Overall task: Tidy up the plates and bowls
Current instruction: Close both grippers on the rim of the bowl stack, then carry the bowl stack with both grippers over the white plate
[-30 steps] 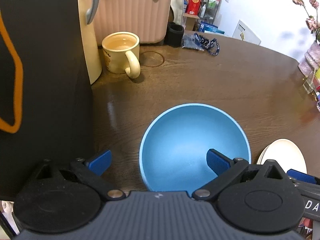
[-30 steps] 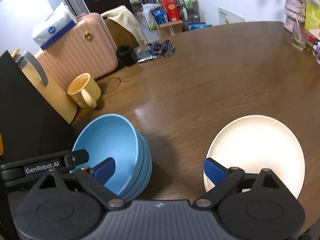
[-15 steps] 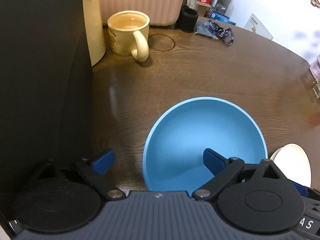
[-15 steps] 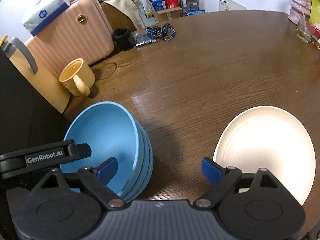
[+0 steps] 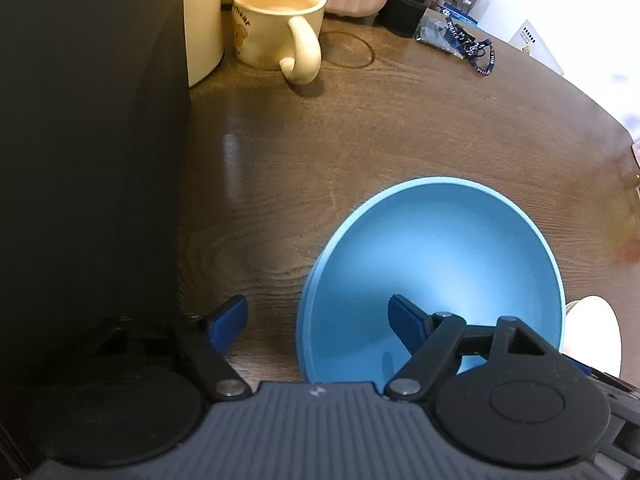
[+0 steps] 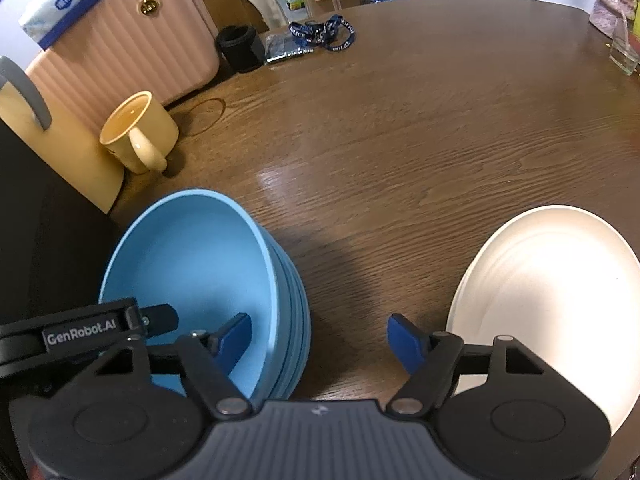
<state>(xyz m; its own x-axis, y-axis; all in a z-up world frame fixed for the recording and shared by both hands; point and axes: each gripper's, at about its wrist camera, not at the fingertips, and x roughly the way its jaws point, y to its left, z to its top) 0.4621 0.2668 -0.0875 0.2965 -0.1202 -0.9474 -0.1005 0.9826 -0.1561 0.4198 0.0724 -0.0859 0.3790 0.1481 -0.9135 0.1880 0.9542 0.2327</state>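
left gripper (image 5: 318, 322) closing astride blue bowls (image 6: 192, 264) rim | contact unclear

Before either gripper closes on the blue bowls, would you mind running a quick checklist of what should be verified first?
1. Left gripper straddles the near rim of the blue bowls, one finger inside and one outside: ok.
2. Left jaws have just been closing, but the pads do not press the rim yet: not ok.
3. Right gripper has its left finger inside the bowl and the right one over bare table; jaws just been closing, nothing gripped: not ok.
4. Bowls nested as one stack: ok.
5. White plate lies apart from the stack: ok.
6. Mug stands clear of the bowls: ok.
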